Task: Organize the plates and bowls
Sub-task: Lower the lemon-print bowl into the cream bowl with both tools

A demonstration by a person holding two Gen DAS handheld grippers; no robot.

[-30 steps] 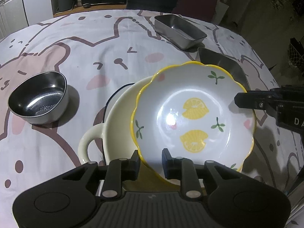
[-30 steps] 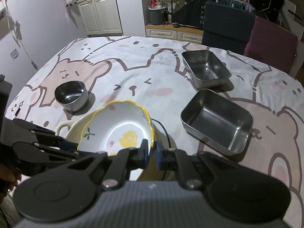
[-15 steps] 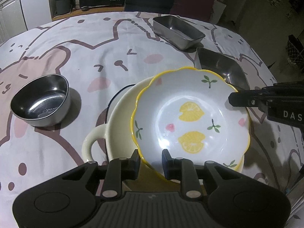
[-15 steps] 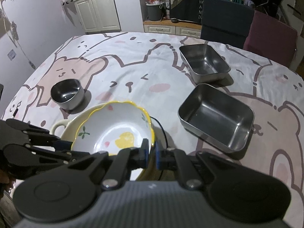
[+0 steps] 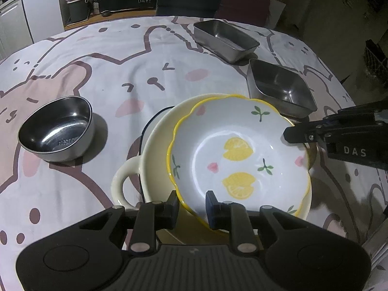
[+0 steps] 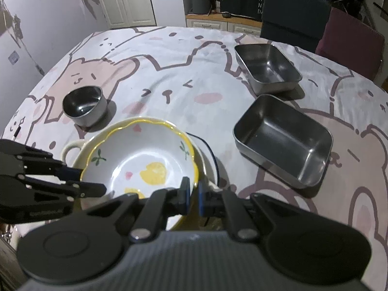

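Both tongs pinch the lemon bowl's (image 5: 238,155) rim, left gripper (image 5: 191,203), right gripper (image 6: 192,195); lower it level into the cream dish (image 5: 157,145).

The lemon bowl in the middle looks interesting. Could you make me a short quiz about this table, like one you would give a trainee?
1. True or false: the lemon bowl sits inside the cream handled dish.
2. How many steel containers are on the tablecloth? A) one B) two C) three
3. Fill in: the right hand-held gripper is shut on the bowl's ____.

Key:
1. True.
2. C: a round steel bowl and two rectangular steel tins.
3. Rim. The left hand-held gripper holds the rim on the opposite side.
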